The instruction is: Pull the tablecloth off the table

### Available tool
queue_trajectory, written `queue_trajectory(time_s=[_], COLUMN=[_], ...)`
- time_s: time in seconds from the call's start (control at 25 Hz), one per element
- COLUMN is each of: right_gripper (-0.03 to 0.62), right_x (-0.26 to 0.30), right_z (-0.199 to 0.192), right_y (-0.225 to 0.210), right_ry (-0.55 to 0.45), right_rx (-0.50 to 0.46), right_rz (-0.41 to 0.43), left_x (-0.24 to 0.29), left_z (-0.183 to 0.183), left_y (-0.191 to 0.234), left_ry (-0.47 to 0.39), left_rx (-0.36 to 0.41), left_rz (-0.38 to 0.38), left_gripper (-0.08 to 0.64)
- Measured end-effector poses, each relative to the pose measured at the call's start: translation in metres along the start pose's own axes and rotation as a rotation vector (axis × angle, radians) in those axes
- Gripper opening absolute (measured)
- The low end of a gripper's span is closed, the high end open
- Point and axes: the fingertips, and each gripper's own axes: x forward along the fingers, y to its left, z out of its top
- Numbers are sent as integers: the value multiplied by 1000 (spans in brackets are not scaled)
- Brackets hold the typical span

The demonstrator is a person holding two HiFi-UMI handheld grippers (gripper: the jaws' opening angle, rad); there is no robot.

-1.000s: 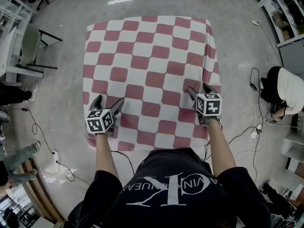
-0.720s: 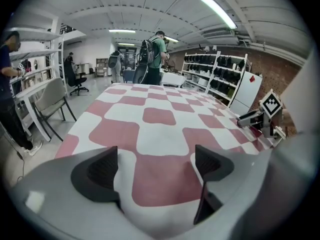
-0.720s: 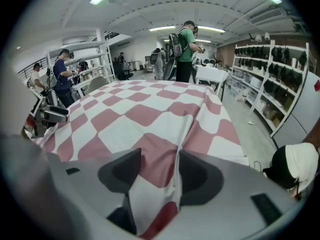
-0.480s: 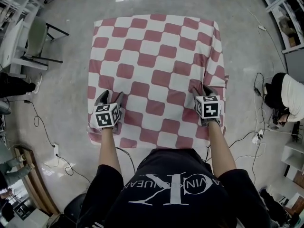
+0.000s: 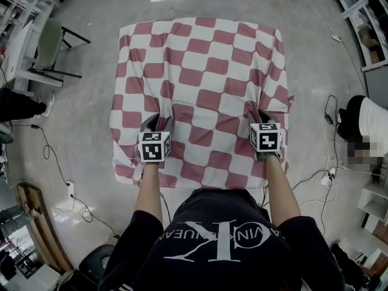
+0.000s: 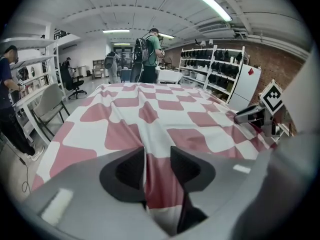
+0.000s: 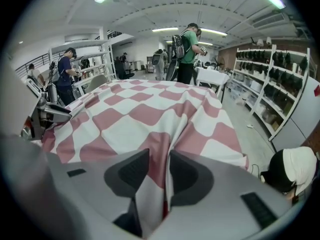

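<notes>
A red-and-white checked tablecloth [image 5: 200, 71] covers the whole table. My left gripper [image 5: 156, 125] sits on its near left part, and my right gripper [image 5: 259, 115] on its near right edge. In the left gripper view the jaws of the left gripper [image 6: 157, 166] are closing on a raised fold of the tablecloth [image 6: 150, 109], which fills the gap. In the right gripper view the right gripper [image 7: 159, 174] is closing in the same way on a ridge of tablecloth [image 7: 140, 109]. Creases run away from both grips.
A chair [image 5: 45, 50] stands off the table's left side, and cables [image 5: 54, 174] trail on the floor near it. A person [image 5: 370, 123] crouches at the right. People [image 6: 150, 54] stand beyond the far edge, with shelves [image 6: 215, 69] along the wall.
Both grippers' jaws have narrowed onto the cloth. The left gripper has slid to the right along the near edge, and the cloth around both grippers has bunched into folds.
</notes>
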Motion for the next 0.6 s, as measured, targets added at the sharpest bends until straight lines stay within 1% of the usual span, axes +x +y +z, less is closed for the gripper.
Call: queue_trajectory(time_s=[0.12, 0.24, 0.36, 0.48, 0.6], right_gripper=[120, 79, 28, 17, 15], right_x=[0, -1, -3, -4, -9], right_z=[0, -1, -5, -9, -17], right_y=[0, -1, 1, 2, 1], right_ry=[1, 1, -4, -9, -13], right_rx=[-7, -34, -65, -62, -53], right_rz=[-8, -24, -44, -38, -16], left_x=[2, 3, 4, 5, 2], left_z=[0, -1, -4, -7, -12], left_y=[-7, -14, -20, -25, -33], left_ry=[18, 40, 67, 93, 101], left_rx=[-1, -1, 7, 33, 29], left_rz=[5, 0, -10, -17, -27], left_gripper=[107, 44, 26, 23, 21])
